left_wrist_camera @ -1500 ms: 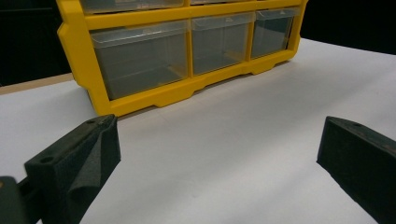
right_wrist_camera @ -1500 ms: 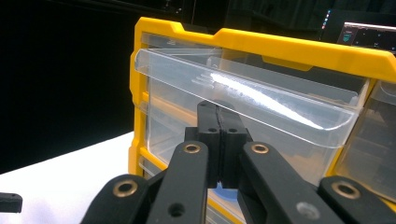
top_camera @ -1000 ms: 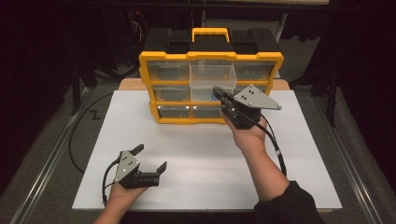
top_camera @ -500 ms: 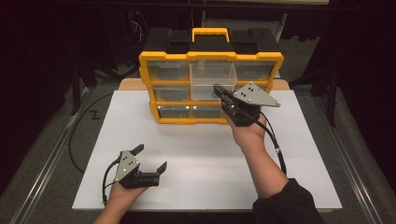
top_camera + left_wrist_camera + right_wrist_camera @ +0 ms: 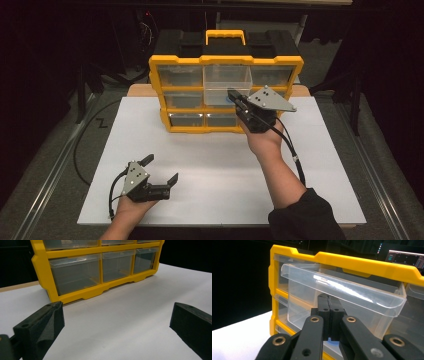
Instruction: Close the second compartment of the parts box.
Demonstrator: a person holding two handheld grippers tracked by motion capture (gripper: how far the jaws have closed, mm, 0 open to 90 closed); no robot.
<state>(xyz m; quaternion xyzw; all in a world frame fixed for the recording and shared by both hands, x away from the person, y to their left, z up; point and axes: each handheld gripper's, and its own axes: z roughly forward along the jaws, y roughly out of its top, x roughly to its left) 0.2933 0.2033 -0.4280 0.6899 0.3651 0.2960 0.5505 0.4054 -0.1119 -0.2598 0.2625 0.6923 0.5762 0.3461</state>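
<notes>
Two grippers divide the work: the right gripper (image 5: 235, 96), jaws closed together (nothing between them), presses against the clear drawer (image 5: 226, 84) jutting from the yellow organizer's (image 5: 165, 102) top row, apparently to slide it, while the left gripper (image 5: 161, 170) waits open over the white tabletop (image 5: 210, 165).

High view overlooks table; both gripper views face the organizer (image 5: 225, 95).

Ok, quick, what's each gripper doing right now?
Left gripper: open, holding nothing, low over the white tabletop.
Right gripper: shut, tips against the front of the pulled-out clear drawer; whether anything is pinched cannot be told.
</notes>
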